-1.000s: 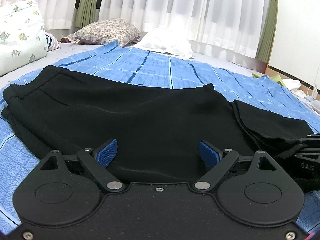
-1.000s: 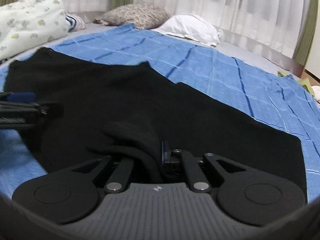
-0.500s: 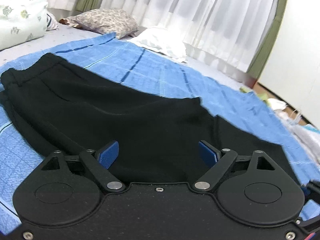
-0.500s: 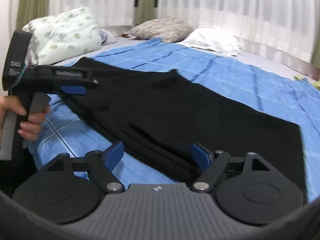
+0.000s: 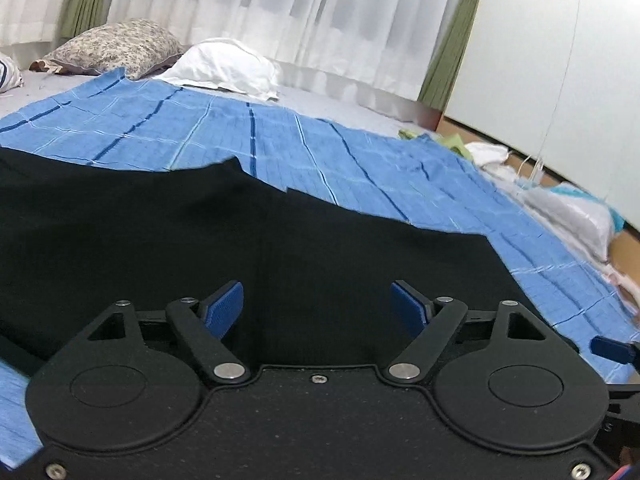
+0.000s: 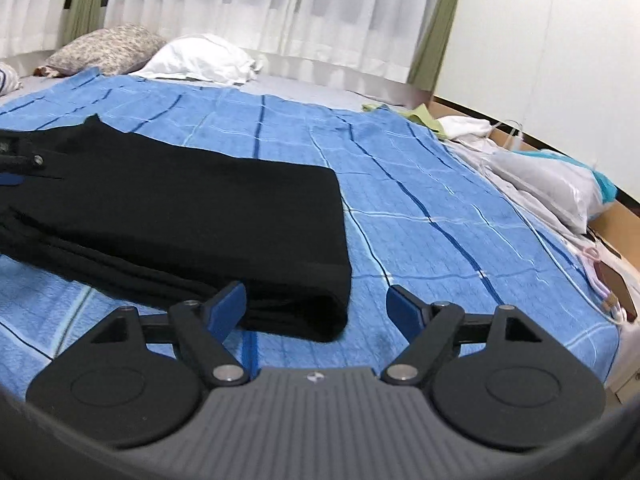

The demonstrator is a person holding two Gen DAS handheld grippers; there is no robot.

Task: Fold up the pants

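The black pants [image 5: 200,232] lie folded flat on a blue checked blanket [image 5: 280,140] on the bed. In the right wrist view the pants [image 6: 180,208] end in a folded edge just ahead of my right gripper. My left gripper [image 5: 318,306] is open and empty, low over the middle of the pants. My right gripper [image 6: 316,306] is open and empty, at the near right corner of the folded pants. The left gripper's body [image 6: 16,164] shows at the left edge of the right wrist view. A blue pad of the right gripper [image 5: 610,350] shows at the right edge of the left wrist view.
A white pillow [image 5: 224,66] and a patterned pillow [image 5: 116,44] lie at the far end by the white curtains. Clothes and a plastic bag [image 6: 552,184] are piled on the floor past the blanket's right edge. A cable [image 6: 560,240] lies along that edge.
My right gripper let go of the pants' fabric, opened and swung right to the folded end. My left gripper stayed open and also turned right along the pants.
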